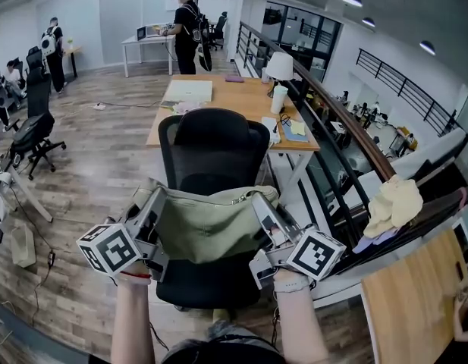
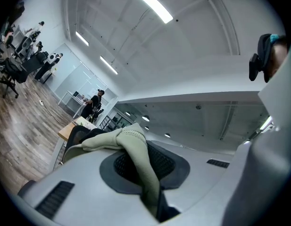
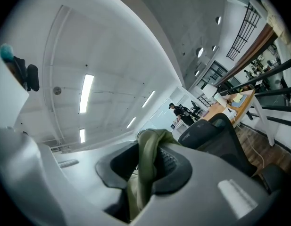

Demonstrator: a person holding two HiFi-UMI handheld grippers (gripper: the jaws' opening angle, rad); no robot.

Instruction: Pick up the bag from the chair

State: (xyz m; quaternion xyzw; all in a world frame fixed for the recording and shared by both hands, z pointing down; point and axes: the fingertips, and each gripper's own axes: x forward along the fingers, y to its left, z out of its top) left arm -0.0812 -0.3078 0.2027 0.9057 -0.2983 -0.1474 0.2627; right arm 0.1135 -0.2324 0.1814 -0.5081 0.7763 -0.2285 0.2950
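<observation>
The bag (image 1: 211, 226) is pinched at its two top ends, one by the left tongs (image 1: 153, 201) and one by the right tongs (image 1: 261, 203), likely so that it is kept level and cannot slip. It is hung between the tongs, over the chair (image 1: 212, 144) seat.

Bag (image 1: 207, 222): soft, pale olive-green fabric with a light toothed trim along the top edge. It hangs slack over the seat and sags in the middle. Its upper left corner is pinched in the left gripper (image 1: 159, 196) and its upper right corner in the right gripper (image 1: 258, 199).

Chair (image 1: 213, 146): black office chair, upright. Its backrest is just beyond the bag, and the dark seat shows below the bag.
</observation>
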